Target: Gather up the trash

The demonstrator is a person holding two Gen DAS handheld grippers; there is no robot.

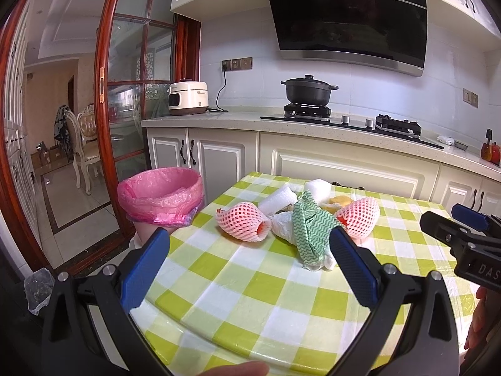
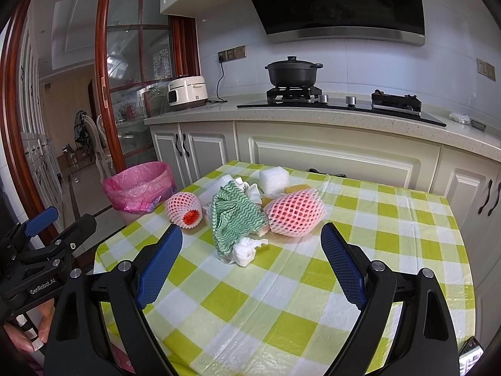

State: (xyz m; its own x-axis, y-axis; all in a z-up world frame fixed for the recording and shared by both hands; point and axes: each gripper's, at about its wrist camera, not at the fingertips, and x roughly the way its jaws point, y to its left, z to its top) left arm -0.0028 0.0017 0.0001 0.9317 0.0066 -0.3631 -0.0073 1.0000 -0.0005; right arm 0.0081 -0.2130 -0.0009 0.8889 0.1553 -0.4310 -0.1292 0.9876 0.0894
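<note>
A pile of trash lies on the green-checked table (image 1: 238, 285) (image 2: 375, 235): a green wavy cloth (image 1: 310, 225) (image 2: 233, 211), crumpled white tissue (image 1: 281, 224) (image 2: 245, 249), two pink foam fruit nets (image 1: 242, 221) (image 1: 360, 216) (image 2: 184, 210) (image 2: 296, 211), white foam pieces (image 1: 277, 200) (image 2: 274, 178) and yellow scraps (image 1: 339, 202). A bin lined with a pink bag (image 1: 161, 195) (image 2: 137, 186) stands left of the table. My left gripper (image 1: 249, 247) is open and empty, short of the pile. My right gripper (image 2: 250, 238) is open and empty, just short of the tissue.
Behind the table runs a counter with white cabinets (image 1: 219, 153), a rice cooker (image 1: 188, 97), a black pot (image 1: 308, 89) on the stove, and a range hood above. A glass sliding door (image 1: 125, 94) opens at left. A clear bag (image 1: 37, 288) lies on the floor.
</note>
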